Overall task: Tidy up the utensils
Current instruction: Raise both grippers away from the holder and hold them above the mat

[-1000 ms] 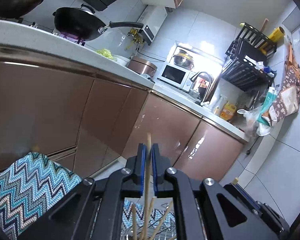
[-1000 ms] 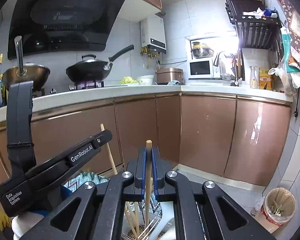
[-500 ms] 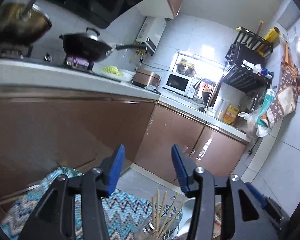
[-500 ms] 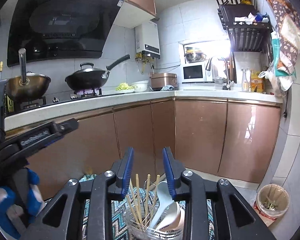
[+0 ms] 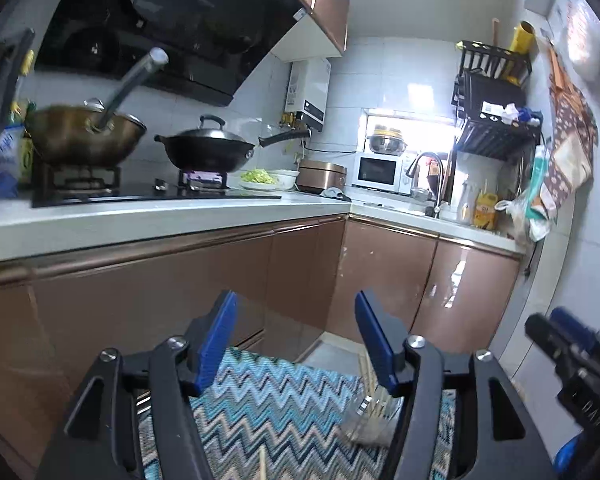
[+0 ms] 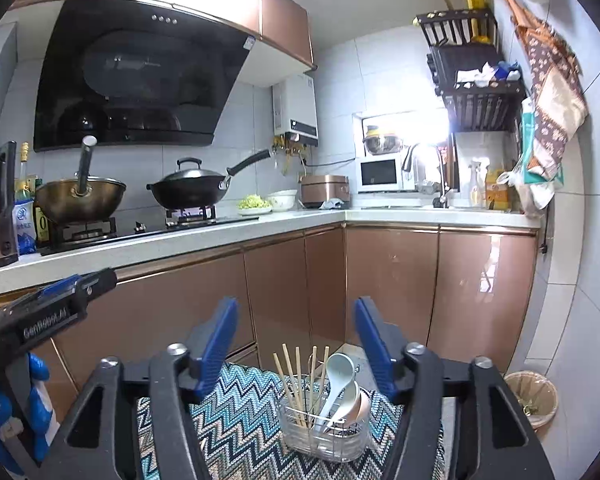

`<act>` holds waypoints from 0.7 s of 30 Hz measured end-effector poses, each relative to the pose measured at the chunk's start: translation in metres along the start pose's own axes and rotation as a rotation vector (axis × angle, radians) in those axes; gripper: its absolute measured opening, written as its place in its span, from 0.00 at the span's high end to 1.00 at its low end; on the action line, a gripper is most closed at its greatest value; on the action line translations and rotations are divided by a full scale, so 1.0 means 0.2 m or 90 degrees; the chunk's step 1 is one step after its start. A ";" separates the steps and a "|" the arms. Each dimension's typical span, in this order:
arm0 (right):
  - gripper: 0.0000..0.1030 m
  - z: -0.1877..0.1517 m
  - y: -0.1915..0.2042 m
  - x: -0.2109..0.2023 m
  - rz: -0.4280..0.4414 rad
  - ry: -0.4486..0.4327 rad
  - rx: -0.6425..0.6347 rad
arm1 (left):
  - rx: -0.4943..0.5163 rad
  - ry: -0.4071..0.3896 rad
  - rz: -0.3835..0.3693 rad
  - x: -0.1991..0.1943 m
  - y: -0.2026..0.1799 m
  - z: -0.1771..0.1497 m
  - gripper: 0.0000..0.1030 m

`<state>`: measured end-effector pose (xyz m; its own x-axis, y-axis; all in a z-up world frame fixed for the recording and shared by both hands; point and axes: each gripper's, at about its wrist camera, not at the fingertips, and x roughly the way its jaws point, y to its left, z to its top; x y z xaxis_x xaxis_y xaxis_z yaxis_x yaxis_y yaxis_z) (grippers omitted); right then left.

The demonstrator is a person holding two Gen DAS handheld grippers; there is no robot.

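Note:
A wire and clear-plastic utensil holder (image 6: 326, 428) stands on a zigzag-patterned cloth (image 6: 236, 432). Several wooden chopsticks (image 6: 298, 380) and pale spoons (image 6: 342, 384) stand upright in it. My right gripper (image 6: 296, 344) is open and empty, above and behind the holder. My left gripper (image 5: 296, 340) is open and empty over the cloth (image 5: 276, 408); the holder (image 5: 370, 416) shows blurred behind its right finger. One chopstick tip (image 5: 263, 466) shows at the bottom edge of the left wrist view. Each gripper shows at the edge of the other's view.
Brown cabinet fronts (image 6: 380, 280) stand close behind the cloth. The counter carries two woks (image 6: 188, 188) on a stove, a rice cooker, a microwave and a sink. A waste bin (image 6: 534, 398) stands on the floor at right.
Both grippers were shut on chopsticks a second ago. Both opened, let the chopsticks drop into the holder, and pulled up and back. The left view has swung left.

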<state>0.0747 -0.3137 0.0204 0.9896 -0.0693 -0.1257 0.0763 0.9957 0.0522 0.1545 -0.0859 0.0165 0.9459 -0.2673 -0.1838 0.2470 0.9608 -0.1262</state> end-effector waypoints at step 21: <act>0.00 -0.06 0.21 -0.53 -0.047 -0.090 -0.018 | 0.048 -0.065 0.079 -0.62 0.12 -0.06 0.18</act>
<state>-0.0281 -0.2638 0.0236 0.9889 -0.1480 0.0120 0.1477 0.9888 0.0200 0.0412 -0.0305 0.0240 0.9856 -0.1419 -0.0925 0.1393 0.9897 -0.0340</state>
